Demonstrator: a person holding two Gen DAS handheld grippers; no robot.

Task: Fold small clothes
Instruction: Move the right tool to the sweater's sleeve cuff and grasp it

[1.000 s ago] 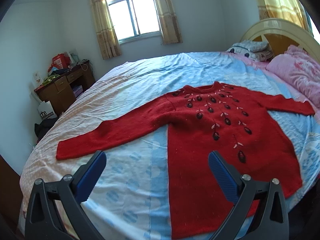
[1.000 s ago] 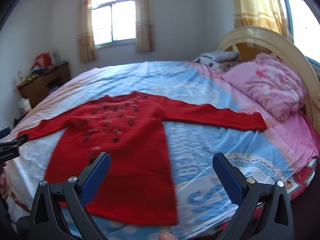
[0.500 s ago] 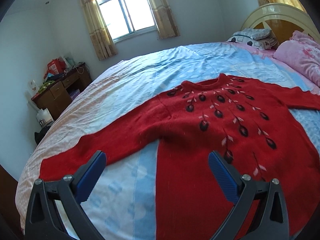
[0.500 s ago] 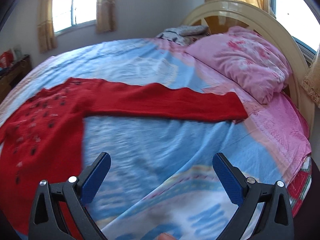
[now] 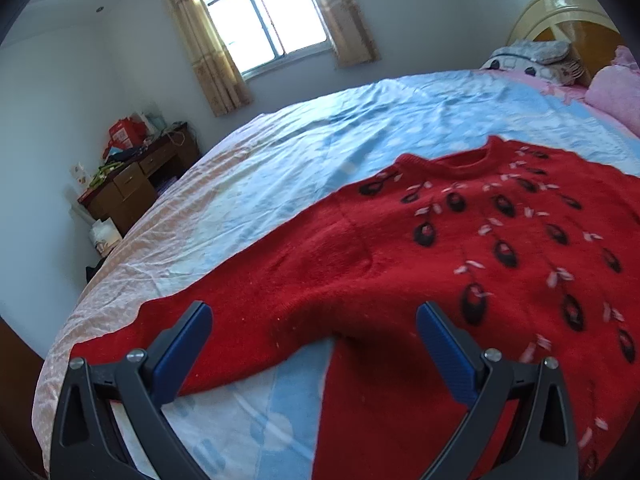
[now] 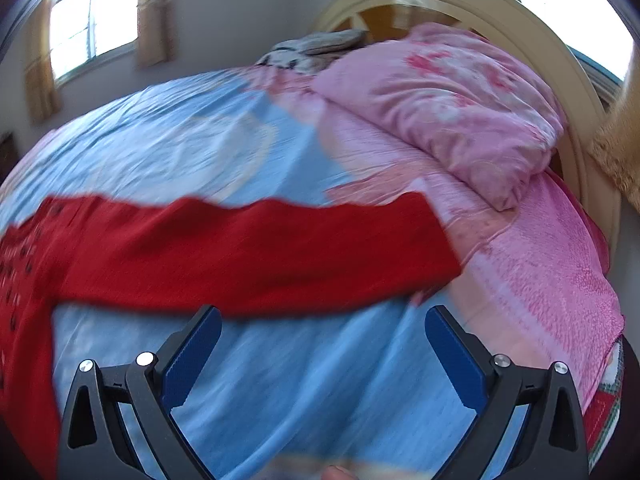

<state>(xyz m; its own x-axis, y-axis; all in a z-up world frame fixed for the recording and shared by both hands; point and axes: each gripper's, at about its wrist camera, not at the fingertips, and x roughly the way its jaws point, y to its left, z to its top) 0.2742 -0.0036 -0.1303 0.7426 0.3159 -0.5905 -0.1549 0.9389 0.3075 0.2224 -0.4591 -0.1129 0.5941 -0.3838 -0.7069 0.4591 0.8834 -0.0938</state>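
A red knitted sweater [image 5: 460, 272] with dark and pink leaf motifs lies flat, front up, on the bed, sleeves spread out. My left gripper [image 5: 314, 322] is open and empty, just above the left sleeve near the armpit. In the right wrist view the other sleeve [image 6: 248, 256] stretches across the sheet, its cuff at the right. My right gripper [image 6: 322, 326] is open and empty, just in front of that sleeve's lower edge.
The bed has a blue and pink sheet [image 5: 320, 136]. A pink pillow [image 6: 452, 108] and a cream headboard [image 6: 520, 28] are at the right. A wooden desk [image 5: 136, 184] with clutter stands by the wall at the left, under a window [image 5: 264, 12].
Both grippers have moved forward and down toward the sweater. The left one closed in on the left sleeve, the right one swung right toward the right sleeve. Both stayed open.
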